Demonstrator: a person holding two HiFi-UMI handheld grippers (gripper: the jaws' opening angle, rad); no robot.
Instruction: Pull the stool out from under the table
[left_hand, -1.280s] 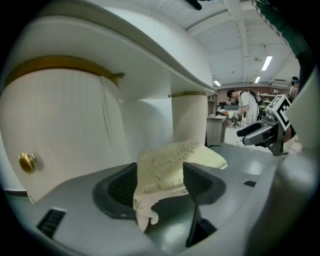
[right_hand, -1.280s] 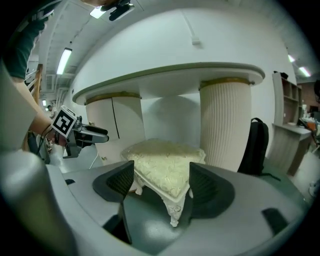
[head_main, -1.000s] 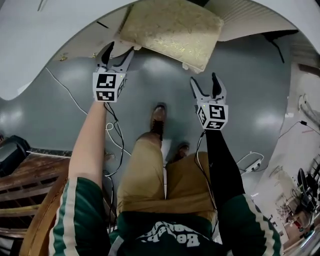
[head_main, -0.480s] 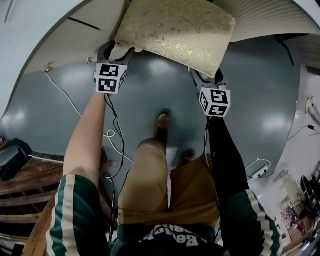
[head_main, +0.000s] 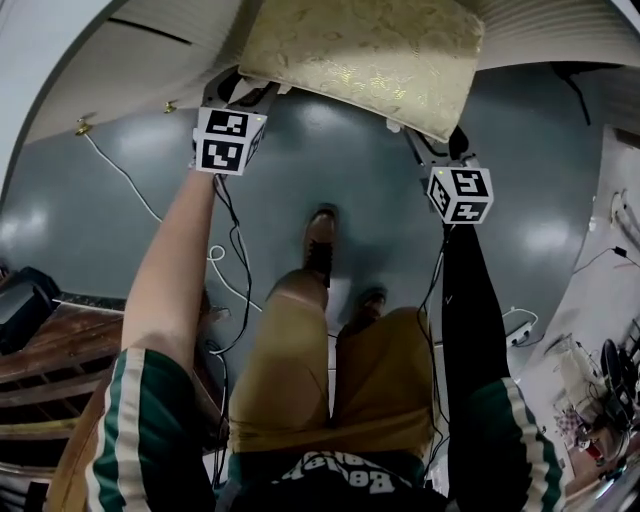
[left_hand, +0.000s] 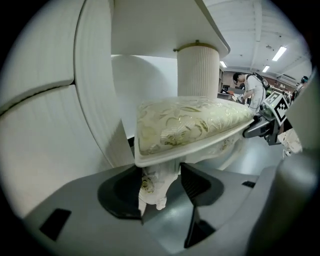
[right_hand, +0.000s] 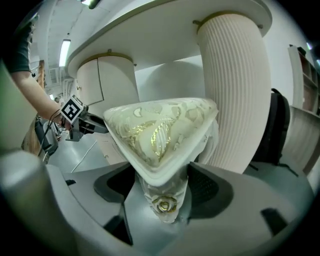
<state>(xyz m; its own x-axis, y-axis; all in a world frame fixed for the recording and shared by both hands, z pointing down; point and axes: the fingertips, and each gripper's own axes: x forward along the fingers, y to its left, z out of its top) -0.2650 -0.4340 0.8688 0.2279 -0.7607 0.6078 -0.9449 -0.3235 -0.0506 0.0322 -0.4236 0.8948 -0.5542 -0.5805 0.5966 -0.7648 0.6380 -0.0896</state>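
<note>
The stool (head_main: 360, 55) with the gold seat stands on the grey floor (head_main: 330, 170). Its back part is tucked under the white desk (head_main: 50, 70). Its front edge pokes out toward the person.

Each hand is at one front corner, so neither one is nearer. The left gripper (head_main: 243, 92) reaches in under the seat's left corner. The right gripper (head_main: 432, 140) does the same on the right.

In the left gripper view, the front left leg (left_hand: 156, 182) stands upright between the spread jaws. The seat sits just above them. In the right gripper view, the front right leg (right_hand: 165, 197) stands between that gripper's spread jaws in the same way.

Both pairs of jaws have just been closing in on their legs. As far as I can see, they are not squeezing them yet.

I think the next move is to pinch both legs. Then the stool has to be pulled straight back toward the person's feet, away from the desk.
</note>
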